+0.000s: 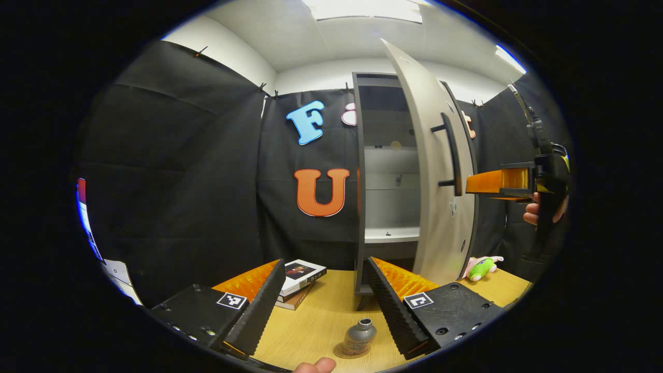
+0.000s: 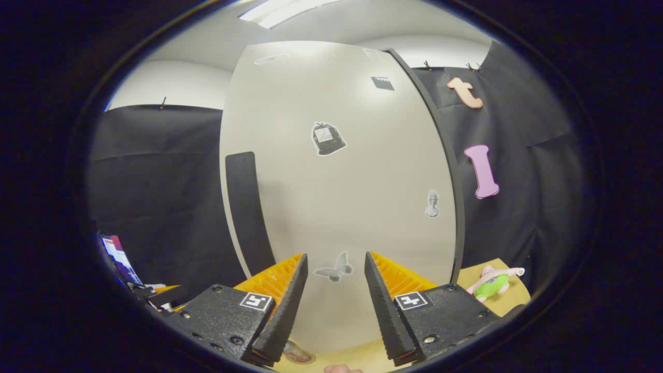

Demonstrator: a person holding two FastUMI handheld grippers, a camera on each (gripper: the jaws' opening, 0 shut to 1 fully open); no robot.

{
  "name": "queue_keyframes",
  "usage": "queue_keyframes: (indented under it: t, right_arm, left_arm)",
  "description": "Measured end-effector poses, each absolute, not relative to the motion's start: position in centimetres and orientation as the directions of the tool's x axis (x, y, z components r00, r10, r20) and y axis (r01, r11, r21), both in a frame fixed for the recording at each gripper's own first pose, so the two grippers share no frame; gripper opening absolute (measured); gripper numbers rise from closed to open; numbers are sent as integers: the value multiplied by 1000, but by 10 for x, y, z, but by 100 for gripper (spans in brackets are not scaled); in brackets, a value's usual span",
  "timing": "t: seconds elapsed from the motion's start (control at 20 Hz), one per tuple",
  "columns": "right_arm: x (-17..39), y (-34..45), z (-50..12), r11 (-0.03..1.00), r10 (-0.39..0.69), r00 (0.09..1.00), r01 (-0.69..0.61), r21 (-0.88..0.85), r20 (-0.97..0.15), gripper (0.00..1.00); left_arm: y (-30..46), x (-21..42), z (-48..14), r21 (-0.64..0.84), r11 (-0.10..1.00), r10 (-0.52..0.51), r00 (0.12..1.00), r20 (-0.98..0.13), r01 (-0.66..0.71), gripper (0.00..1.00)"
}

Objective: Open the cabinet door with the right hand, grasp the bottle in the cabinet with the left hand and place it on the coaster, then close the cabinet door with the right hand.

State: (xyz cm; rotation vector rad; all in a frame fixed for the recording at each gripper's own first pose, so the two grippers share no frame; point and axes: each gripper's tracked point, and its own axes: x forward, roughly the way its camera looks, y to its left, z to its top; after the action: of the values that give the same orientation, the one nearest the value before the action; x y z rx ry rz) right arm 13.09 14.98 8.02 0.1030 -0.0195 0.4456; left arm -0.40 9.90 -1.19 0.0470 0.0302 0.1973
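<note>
Standing on the coaster (image 1: 348,352), bottle (image 1: 359,336) between left gripper (image 1: 325,298) fingers, untouched.

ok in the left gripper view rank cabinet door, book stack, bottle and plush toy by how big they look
1. cabinet door
2. book stack
3. bottle and plush toy: they look alike, and the bottle sits nearer the camera, so unranked.

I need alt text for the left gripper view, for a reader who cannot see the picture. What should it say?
The left gripper, open, hangs above a small grey bottle standing on a round coaster on the wooden table. Behind it a tall cabinet stands with its door open, and the right gripper, held in a hand, is beside the door's handle.
</note>
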Motion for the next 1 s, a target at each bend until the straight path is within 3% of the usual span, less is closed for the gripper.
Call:
queue_keyframes:
  t: [0.2,0.7,1.0]
  right_arm:
    - [143,160,82,909,411,910,-414,54,54,70]
    - [97,169,85,913,408,908,-409,-13,94,70]
    - [61,118,66,950,314,943,-310,-46,115,73]
  left_arm:
    - [108,-8,-16,42,977,213,976,-36,-211,94]
    - [102,-11,-19,42,978,208,978,-30,-206,94]
    - [84,-17,-24,21,984,176,983,-49,-175,94]
